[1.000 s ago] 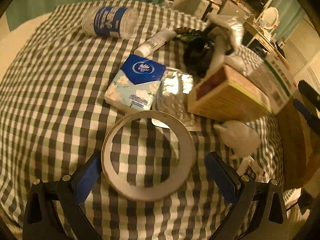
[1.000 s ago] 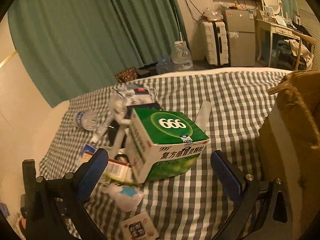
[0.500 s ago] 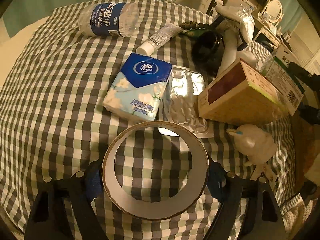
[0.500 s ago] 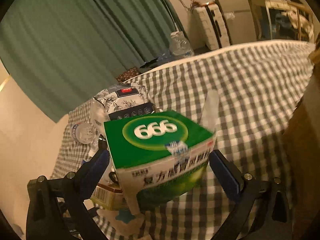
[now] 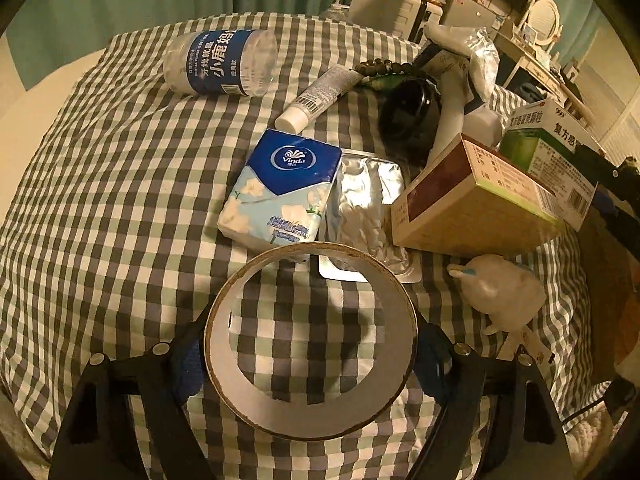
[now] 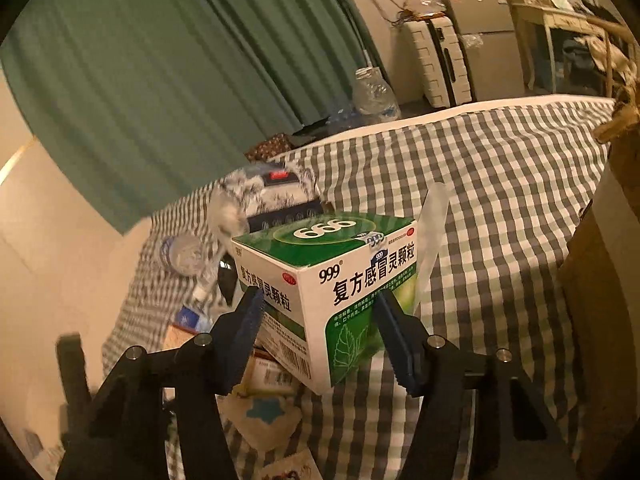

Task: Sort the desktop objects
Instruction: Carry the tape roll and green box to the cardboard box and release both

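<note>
On the checked cloth (image 5: 100, 184), my left gripper (image 5: 310, 356) pinches a tape roll (image 5: 310, 340) across its width: one pad presses on each outer side, and the cloth shows through the ring. Its jaws closed onto the roll within the last second. I take the roll as landmark. Just beyond it lies a tissue pack (image 5: 280, 190), its near edge hidden behind the roll's rim; beside the pack, to the right, a foil sachet (image 5: 366, 200). Farther beyond lie a white tube (image 5: 318, 98) and, farthest, a water bottle (image 5: 220, 64) on its side. Right of the sachet a brown box (image 5: 472, 208) stands tilted, with a white figurine (image 5: 500, 292) on the near side of it, right of the roll.

In my right wrist view, the right gripper (image 6: 320, 336) has just been closing about a green box (image 6: 332, 280). Its left pad lies against the box's left face and its right pad against the front face; I read this as a grip. I cannot tell whether the box has left the cloth. The same box appears at the right edge of the left view, behind the brown box.
</note>
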{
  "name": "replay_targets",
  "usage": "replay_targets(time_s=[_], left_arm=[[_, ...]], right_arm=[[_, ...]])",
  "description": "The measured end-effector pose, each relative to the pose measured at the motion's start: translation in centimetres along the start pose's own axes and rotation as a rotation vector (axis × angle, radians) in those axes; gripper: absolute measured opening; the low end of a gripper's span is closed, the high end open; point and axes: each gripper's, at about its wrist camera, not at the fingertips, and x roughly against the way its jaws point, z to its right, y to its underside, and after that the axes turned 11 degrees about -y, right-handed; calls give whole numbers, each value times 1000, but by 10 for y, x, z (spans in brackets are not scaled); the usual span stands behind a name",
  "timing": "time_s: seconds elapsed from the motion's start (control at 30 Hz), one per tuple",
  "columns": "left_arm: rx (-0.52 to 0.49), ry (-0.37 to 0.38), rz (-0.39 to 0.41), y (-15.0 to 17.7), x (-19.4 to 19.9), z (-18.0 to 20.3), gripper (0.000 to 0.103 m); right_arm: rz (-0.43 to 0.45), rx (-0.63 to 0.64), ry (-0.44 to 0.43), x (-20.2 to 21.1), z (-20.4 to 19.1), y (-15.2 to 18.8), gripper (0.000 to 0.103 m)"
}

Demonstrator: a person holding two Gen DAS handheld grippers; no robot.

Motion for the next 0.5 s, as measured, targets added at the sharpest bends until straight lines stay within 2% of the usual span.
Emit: replay_targets(time_s=[0.03, 0.07, 0.1, 0.2, 0.37, 0.5], left_arm=[[2, 0, -6, -4, -3, 2, 84], [3, -1, -11, -9, -6, 7, 84], [7, -1, -19, -8, -7, 5, 85], [15, -3, -27, -16, -17, 7, 85], [22, 0, -38, -27, -30, 13, 85], [49, 0, -39, -24, -26, 6, 85]], right_arm=[[0, -5, 20, -1, -1, 0, 68], [-1, -23, 41, -3, -2, 0, 81], [0, -44, 59, -5, -3, -1, 89], [27, -64, 86, -3, -13, -3, 89], [42, -42, 261, -16, -57, -9, 96], [42, -53, 417, -36, -75, -9, 97]])
